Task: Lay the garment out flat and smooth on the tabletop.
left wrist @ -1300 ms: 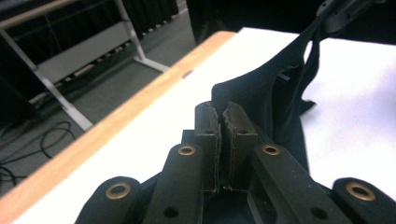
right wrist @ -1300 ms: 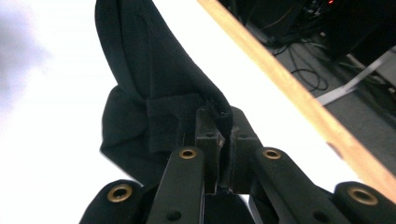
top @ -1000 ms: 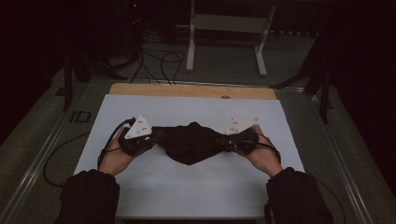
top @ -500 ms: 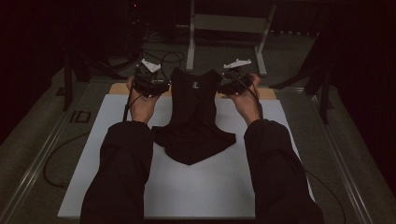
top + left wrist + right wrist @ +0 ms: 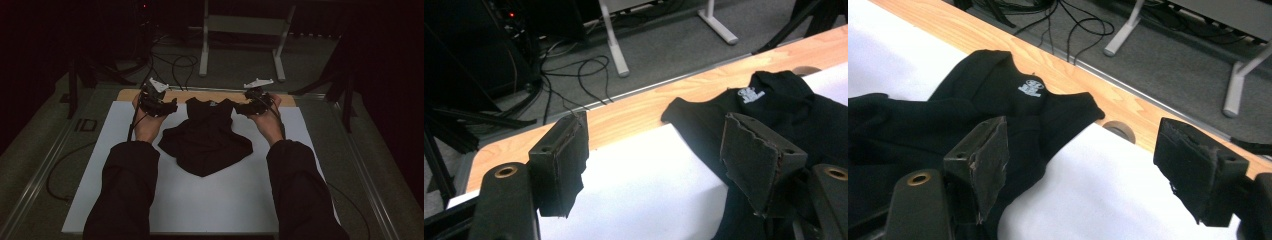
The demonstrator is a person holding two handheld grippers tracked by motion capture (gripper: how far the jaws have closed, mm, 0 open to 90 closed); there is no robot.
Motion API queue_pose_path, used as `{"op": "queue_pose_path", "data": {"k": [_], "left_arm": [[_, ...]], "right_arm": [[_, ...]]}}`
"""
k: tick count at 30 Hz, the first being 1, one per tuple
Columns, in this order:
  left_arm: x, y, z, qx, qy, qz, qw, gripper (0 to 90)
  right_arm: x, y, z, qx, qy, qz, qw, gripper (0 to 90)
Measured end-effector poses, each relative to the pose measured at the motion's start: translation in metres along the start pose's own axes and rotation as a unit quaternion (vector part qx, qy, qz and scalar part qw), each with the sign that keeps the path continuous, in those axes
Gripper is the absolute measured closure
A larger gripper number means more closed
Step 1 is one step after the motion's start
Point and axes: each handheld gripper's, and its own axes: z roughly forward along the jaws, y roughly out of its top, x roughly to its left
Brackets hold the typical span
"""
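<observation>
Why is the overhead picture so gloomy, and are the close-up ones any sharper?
In the high view the surroundings fall into darkness; the white table top is lit, and the black garment shows little detail. In the left gripper view the wooden edge and the garment's white label look fairly crisp. In the right gripper view the near fingers are slightly soft.

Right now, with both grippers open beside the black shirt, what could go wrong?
1. The shirt is not flat: its lower part is bunched to a point, so a fold made now may come out crooked.
2. The shirt's collar end lies on the wooden strip at the table's far edge; a push could slide it off.
3. The left gripper and the right gripper have just been opening, and one jaw of each is over the cloth, so pulling back could drag it.
</observation>
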Motion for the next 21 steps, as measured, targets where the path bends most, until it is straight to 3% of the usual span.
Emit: {"op": "queue_pose_path", "data": {"k": [4,6,7,11,21], "left_arm": [[-0.001,-0.006,-0.001,0.000,-0.021,-0.006,0.9998,26.8],[-0.001,-0.006,-0.001,0.000,-0.021,-0.006,0.9998,26.5],[-0.003,-0.013,0.001,0.006,-0.032,-0.009,0.9994,26.5],[-0.006,-0.018,0.003,0.007,-0.047,-0.011,0.9988,23.8],[-0.029,-0.029,0.009,0.014,-0.109,0.006,0.9940,20.8]], "right_arm": [[0.002,-0.003,-0.003,-0.005,0.011,0.003,0.9999,21.8],[0.004,-0.004,-0.004,-0.005,0.014,0.003,0.9999,21.8],[0.004,-0.004,-0.004,-0.005,0.014,0.003,0.9999,21.8],[0.012,-0.013,-0.003,-0.007,0.035,0.006,0.9993,21.4],[0.021,-0.030,-0.003,-0.012,0.060,0.011,0.9981,21.3]]}}
